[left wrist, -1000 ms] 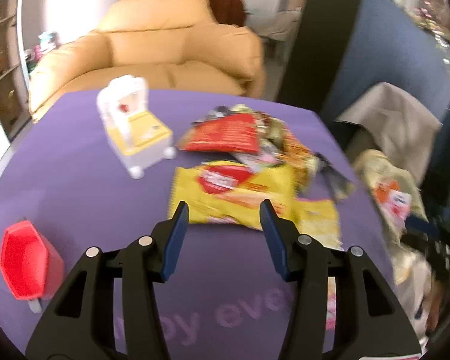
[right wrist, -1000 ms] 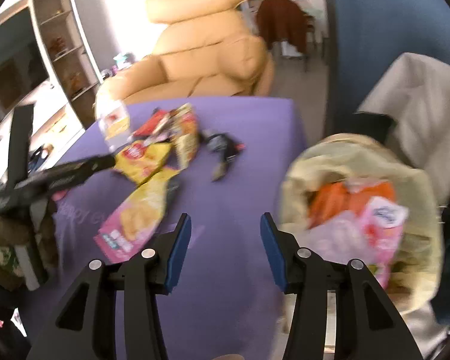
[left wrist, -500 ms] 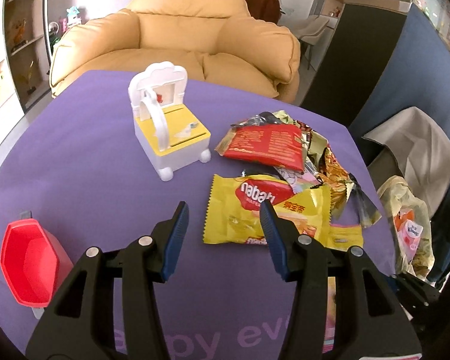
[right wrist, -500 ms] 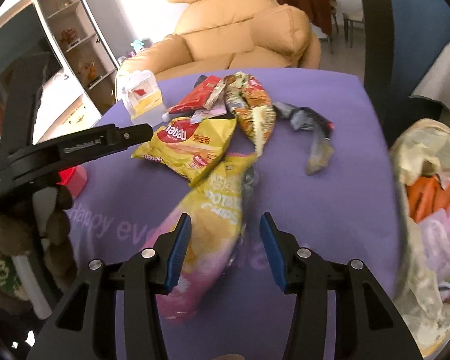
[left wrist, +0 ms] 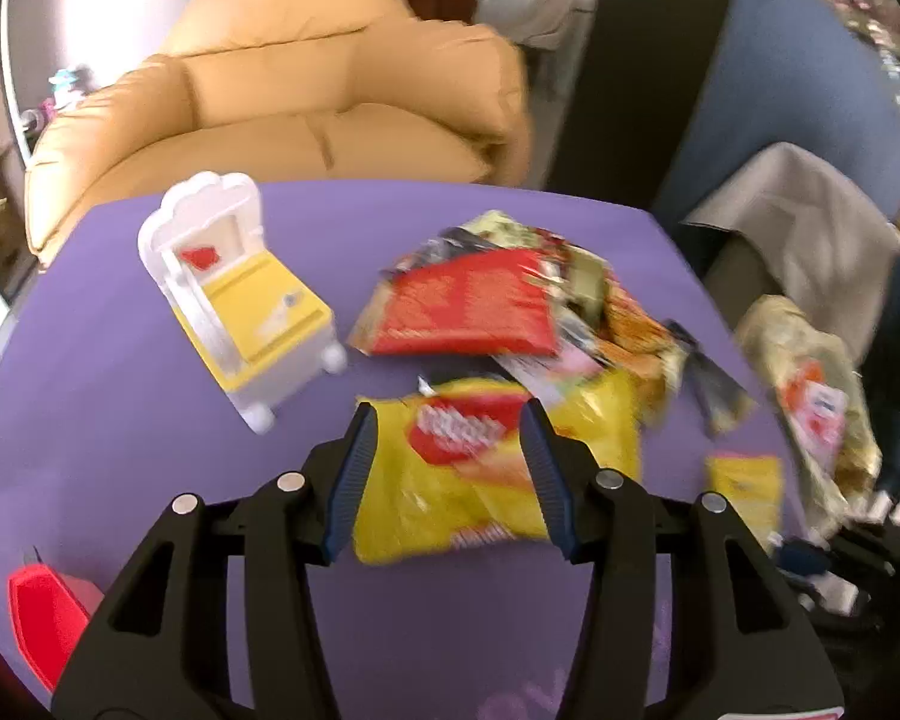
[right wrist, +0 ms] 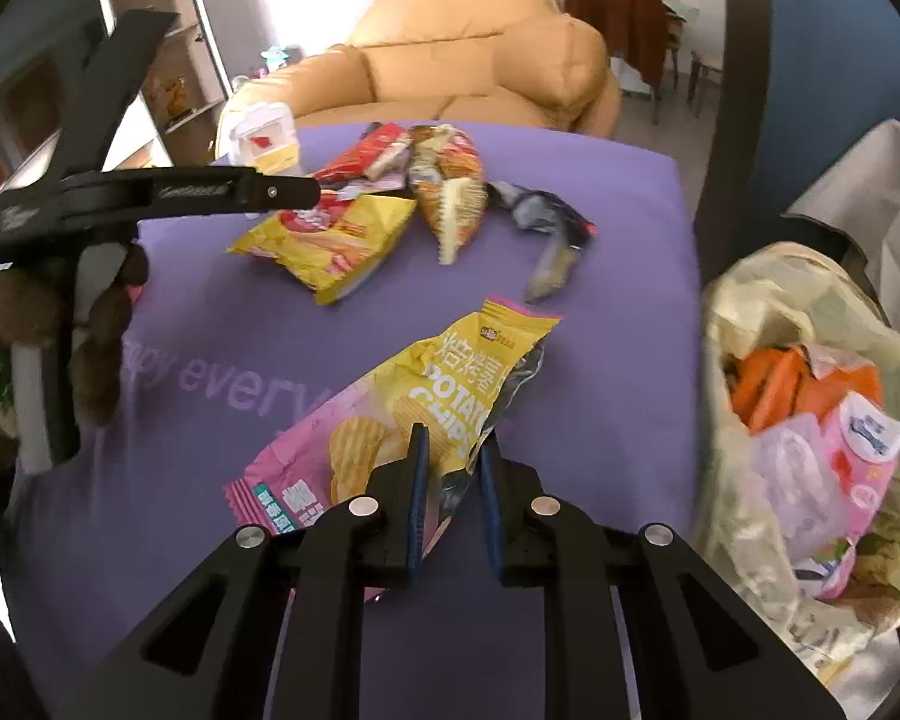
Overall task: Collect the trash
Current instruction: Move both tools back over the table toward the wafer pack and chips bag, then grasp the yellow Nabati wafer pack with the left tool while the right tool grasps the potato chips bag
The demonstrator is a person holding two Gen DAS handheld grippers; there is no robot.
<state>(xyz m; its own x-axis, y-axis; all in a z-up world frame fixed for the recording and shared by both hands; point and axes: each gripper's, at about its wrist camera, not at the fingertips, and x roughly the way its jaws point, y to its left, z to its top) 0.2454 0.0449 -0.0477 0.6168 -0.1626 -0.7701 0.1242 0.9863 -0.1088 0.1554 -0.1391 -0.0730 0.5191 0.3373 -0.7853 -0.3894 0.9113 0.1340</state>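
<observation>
Snack wrappers lie on a purple tablecloth (left wrist: 120,360). My left gripper (left wrist: 447,420) is open, its jaws on either side of a yellow snack bag (left wrist: 486,468); the bag also shows in the right wrist view (right wrist: 330,240). Behind it lie a red wrapper (left wrist: 468,306) and an orange one (right wrist: 450,186). My right gripper (right wrist: 453,450) is nearly shut, its jaws closing on the edge of a pink and yellow potato chips bag (right wrist: 402,420). A yellowish trash bag (right wrist: 810,420) holding wrappers hangs open at the table's right edge.
A white and yellow toy chair (left wrist: 234,300) stands left of the wrappers. A red plastic cup (left wrist: 48,612) sits at the near left. A dark wrapper (right wrist: 546,222) lies toward the right edge. A tan armchair (left wrist: 306,96) stands behind the table.
My left gripper has moved forward over the yellow snack bag. My right gripper has swung left from the trash bag, come down on the chips bag and narrowed its jaws.
</observation>
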